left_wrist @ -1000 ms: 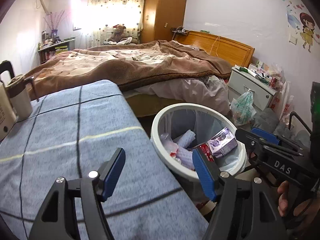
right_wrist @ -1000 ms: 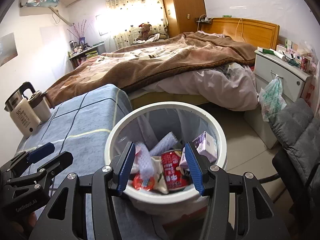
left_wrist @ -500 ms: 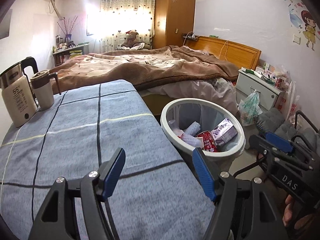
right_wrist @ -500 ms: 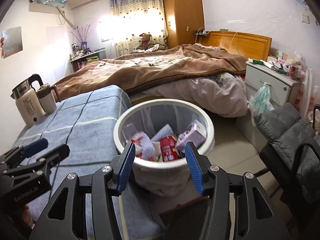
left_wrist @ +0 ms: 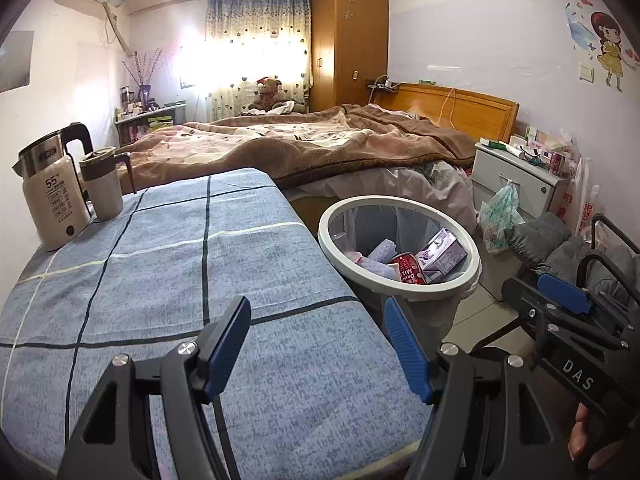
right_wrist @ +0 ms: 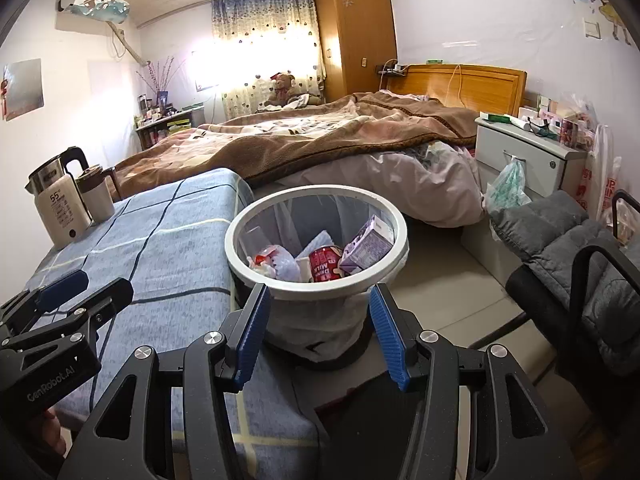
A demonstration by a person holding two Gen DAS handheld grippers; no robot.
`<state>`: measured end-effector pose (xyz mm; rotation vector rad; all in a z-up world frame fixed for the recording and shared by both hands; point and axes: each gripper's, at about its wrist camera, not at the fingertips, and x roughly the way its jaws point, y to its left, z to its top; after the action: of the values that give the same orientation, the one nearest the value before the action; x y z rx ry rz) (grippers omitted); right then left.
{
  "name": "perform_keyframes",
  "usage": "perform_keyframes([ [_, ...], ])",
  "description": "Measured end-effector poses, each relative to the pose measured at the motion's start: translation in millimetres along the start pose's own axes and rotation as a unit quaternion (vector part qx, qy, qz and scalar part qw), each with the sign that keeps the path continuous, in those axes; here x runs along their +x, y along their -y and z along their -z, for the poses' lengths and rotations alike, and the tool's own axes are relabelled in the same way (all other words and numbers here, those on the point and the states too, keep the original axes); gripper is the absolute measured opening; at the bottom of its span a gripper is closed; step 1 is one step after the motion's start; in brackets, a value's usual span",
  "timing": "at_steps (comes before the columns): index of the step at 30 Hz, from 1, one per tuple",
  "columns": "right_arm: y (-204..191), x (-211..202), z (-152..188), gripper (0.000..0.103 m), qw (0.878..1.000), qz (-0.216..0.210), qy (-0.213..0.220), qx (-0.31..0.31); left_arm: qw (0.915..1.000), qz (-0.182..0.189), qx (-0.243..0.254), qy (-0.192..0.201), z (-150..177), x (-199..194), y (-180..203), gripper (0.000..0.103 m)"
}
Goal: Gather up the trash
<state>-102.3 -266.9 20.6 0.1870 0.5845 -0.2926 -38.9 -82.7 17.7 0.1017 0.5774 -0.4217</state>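
Observation:
A round white-rimmed trash bin (left_wrist: 400,286) (right_wrist: 316,282) with a clear liner stands on the floor beside the table. Inside lie a red can (right_wrist: 325,266), a purple carton (right_wrist: 368,246) and crumpled wrappers (right_wrist: 276,262). My left gripper (left_wrist: 318,346) hovers open over the blue checked tablecloth (left_wrist: 160,280), nothing between its blue pads. My right gripper (right_wrist: 318,330) is open and empty, in front of the bin's near side. Each gripper also shows in the other's view: the right gripper (left_wrist: 560,312) at the right edge, the left gripper (right_wrist: 72,300) at the lower left.
A white kettle (left_wrist: 50,192) and a beige lidded mug (left_wrist: 102,186) stand at the table's far left. Beyond lie a bed with a brown blanket (left_wrist: 300,144), a white nightstand (left_wrist: 516,176), a hanging plastic bag (right_wrist: 508,188) and a grey padded chair (right_wrist: 580,256) at right.
Both grippers have drawn back from the bin, which now looks smaller and farther off. More of the tablecloth, the kettle and the mug have come into view. The jaws kept their width.

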Motion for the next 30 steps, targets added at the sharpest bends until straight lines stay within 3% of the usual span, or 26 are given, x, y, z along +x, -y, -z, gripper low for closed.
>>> perform_keyframes([
  [8,-6,-5,2,0.053,1.0,-0.008,0.007,-0.003,0.9996,-0.025,0.015,-0.004,7,-2,6,0.071],
  [30,-7,-13,3,0.053,1.0,-0.006,0.016,-0.007,0.9995,-0.031,0.002,-0.007,10,-5,1,0.071],
])
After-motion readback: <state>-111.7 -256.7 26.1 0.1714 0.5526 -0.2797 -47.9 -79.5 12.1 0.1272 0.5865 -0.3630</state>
